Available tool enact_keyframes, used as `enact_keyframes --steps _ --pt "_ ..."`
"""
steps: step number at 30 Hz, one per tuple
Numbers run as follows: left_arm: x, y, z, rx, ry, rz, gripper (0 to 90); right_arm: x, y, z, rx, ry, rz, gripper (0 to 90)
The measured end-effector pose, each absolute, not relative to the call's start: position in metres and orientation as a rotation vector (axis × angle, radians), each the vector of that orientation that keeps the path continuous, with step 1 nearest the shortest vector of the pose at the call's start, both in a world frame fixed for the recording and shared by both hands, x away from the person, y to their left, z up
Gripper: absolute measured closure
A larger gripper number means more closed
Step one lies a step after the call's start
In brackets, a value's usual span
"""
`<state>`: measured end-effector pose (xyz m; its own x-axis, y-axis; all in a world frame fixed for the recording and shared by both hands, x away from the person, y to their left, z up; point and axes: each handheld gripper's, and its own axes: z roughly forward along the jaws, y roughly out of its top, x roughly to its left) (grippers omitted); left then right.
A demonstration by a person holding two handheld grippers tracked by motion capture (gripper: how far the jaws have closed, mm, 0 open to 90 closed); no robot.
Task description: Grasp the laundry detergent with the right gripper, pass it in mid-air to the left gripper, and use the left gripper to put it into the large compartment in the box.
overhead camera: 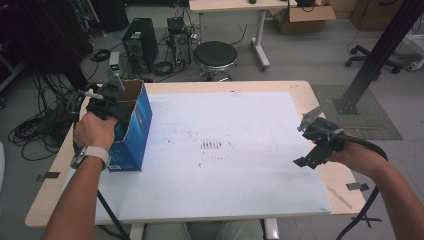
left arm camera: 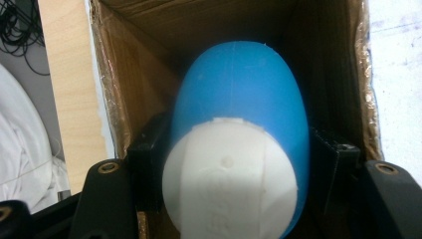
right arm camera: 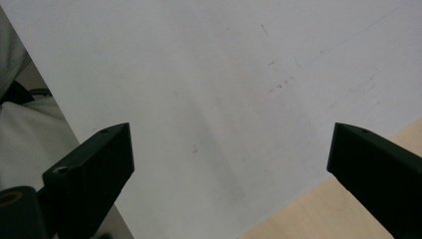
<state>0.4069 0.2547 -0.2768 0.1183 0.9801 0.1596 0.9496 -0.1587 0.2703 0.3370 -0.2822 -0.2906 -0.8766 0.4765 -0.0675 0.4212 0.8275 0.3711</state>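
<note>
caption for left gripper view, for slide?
Left gripper clamps a blue-and-white egg-shaped object inside an open cardboard box.

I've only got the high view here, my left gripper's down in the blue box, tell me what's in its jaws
Observer: The left gripper is shut on a blue and white egg-shaped object, one jaw on each side.
Operator: Is it inside the box yet?
Observer: Its blue end points into the cardboard box, between the brown inner walls.
Operator: And the right gripper, holding anything?
Observer: No. The right gripper has its jaws wide apart with nothing between them, over the white mat near its edge.
</note>
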Motion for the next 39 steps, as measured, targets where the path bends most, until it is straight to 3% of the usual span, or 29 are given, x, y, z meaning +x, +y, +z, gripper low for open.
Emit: enact_keyframes --steps 12,15,27,39 --pt "0.407 0.258 -0.277 2.240 1.966 0.455 37.9 0.335 -0.285 -0.291 0.711 2.851 0.528 4.1" --pt "0.406 0.259 -0.275 2.218 1.979 0.427 27.4 0.335 -0.285 -0.291 0.713 2.850 0.529 4.1" --pt "0.397 0.263 -0.247 2.174 1.953 0.446 17.2 0.332 -0.280 -0.286 0.704 2.848 0.526 4.1" --pt "0.385 0.251 -0.205 2.246 1.834 0.451 8.4 0.327 -0.281 -0.278 0.700 2.835 0.532 4.1"
